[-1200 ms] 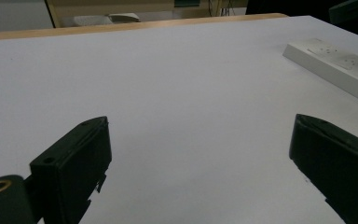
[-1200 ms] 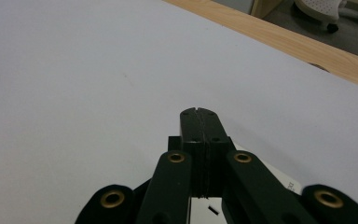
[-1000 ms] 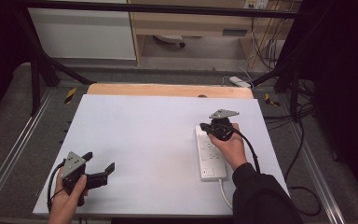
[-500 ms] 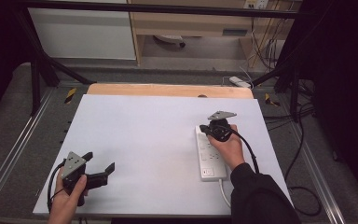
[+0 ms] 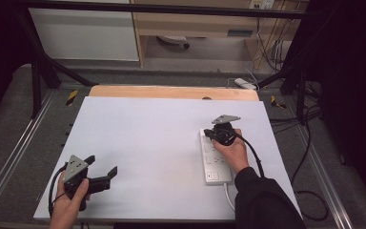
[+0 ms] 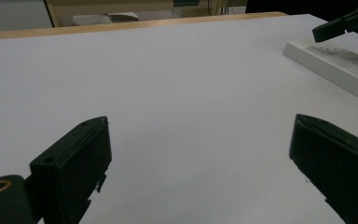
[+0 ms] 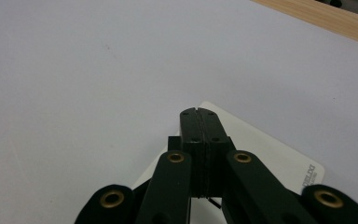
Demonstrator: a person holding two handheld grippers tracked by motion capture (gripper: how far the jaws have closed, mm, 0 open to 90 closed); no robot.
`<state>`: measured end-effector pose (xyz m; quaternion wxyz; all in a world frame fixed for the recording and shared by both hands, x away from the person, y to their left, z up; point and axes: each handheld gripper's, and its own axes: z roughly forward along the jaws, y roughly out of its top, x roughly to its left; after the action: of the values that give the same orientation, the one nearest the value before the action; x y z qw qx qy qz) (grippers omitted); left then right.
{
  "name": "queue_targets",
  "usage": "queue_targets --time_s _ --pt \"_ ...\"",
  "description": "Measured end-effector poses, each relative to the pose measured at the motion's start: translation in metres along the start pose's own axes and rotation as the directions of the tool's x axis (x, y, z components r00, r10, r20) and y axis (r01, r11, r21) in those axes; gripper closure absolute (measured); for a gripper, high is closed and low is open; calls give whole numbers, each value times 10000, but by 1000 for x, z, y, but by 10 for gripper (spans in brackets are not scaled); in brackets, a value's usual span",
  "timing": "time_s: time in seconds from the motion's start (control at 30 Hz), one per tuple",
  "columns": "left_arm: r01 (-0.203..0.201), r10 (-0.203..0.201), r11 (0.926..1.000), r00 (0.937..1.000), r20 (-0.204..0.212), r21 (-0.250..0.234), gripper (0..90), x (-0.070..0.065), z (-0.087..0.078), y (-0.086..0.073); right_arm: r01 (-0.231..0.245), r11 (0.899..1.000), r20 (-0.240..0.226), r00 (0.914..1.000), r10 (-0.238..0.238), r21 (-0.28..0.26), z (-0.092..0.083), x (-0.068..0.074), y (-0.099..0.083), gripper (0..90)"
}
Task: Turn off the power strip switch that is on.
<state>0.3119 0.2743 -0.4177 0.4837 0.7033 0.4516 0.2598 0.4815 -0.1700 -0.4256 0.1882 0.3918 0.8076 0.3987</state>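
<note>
Near edge of the table (image 5: pixel 138 143): the left gripper (image 5: pixel 106 175) rests at the person's left, jaws spread wide with nothing between them; in the left gripper view its two black jaws frame bare white surface. It has not shifted from its place in the earlier high views.

Middle right: the right gripper (image 5: pixel 208 134) hangs over the far end of the power strip (image 5: pixel 213 164), a white bar lying lengthwise toward the person, its cord leaving the near end. The right gripper view shows these jaws pressed flat together (image 7: pixel 199 114), holding nothing, tips above the strip's far corner (image 7: pixel 279 158); whether the tips touch the casing cannot be told. The right hand (image 5: pixel 232 151) lies over the strip's middle.

Change against the earlier frames: slight. The right gripper stands a little farther from the person along the strip than a second ago, and the strip itself lies where it lay; the jaws have remained closed throughout. Judged from this, the work in hand is a press or a nudge with closed tips at the strip's far end, perhaps on a switch or socket, not a grasp, and it appears not yet completed. The left gripper, well apart, takes no part so far.

Far side: a wooden edge (image 5: pixel 171 92) borders the white surface, with shelving (image 5: pixel 195 24) and loose cables (image 5: pixel 286 52) beyond.
</note>
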Motion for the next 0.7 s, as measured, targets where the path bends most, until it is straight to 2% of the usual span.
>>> queue_targets --time_s 0.7 --pt "-29 29 10000 10000 24 51 57 0 0 0 -115 9998 -17 9999 115 146 7 -1 -4 900"
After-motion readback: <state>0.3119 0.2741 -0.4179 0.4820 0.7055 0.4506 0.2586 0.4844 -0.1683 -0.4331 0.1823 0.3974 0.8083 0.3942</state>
